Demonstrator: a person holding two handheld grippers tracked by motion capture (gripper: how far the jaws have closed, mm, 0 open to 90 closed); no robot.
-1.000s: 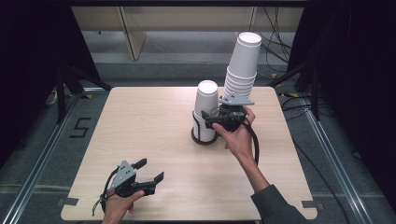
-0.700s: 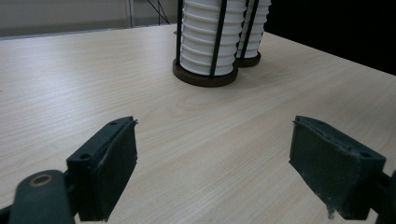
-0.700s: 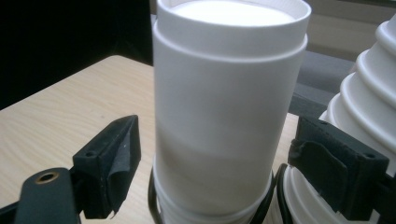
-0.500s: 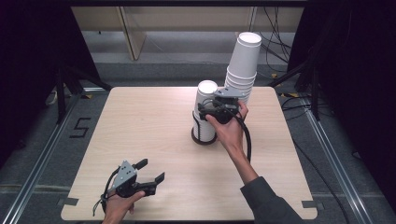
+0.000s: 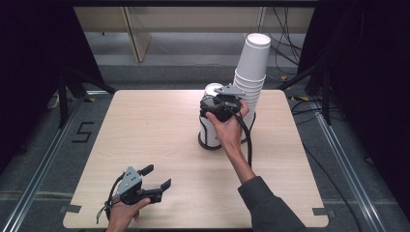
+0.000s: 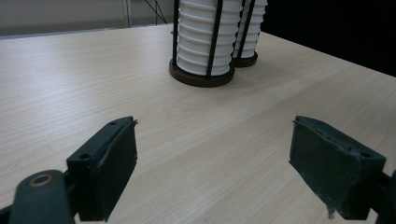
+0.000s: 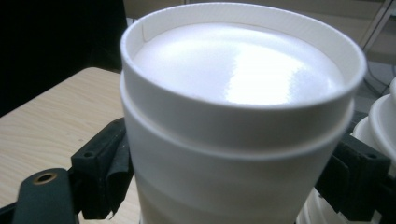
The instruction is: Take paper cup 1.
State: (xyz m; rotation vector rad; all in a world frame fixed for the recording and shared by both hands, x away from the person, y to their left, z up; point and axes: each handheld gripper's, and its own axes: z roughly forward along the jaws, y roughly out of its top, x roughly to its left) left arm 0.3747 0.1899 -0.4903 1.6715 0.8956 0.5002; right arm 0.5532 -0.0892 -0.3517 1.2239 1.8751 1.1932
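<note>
Two cup stacks stand far-centre on the table [image 5: 121,125]. Right gripper [image 5: 218,112] is clamped round the top cup [image 7: 238,116] of the shorter stack [image 5: 211,123]; cup upside down, base up, long axis vertical. Lift-off seemingly not begun; transfer remains. Taller stack [image 5: 250,72] leans right. Left gripper [image 5: 153,183] rests near-left, jaws apart, nothing between.

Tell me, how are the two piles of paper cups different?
The short cup stack stands straight; the tall cup stack leans at its top. The right tool has its jaws around the short stack's top cup; nothing touches the tall stack. Both are white cups in black wire holders on round bases on the table.
</note>
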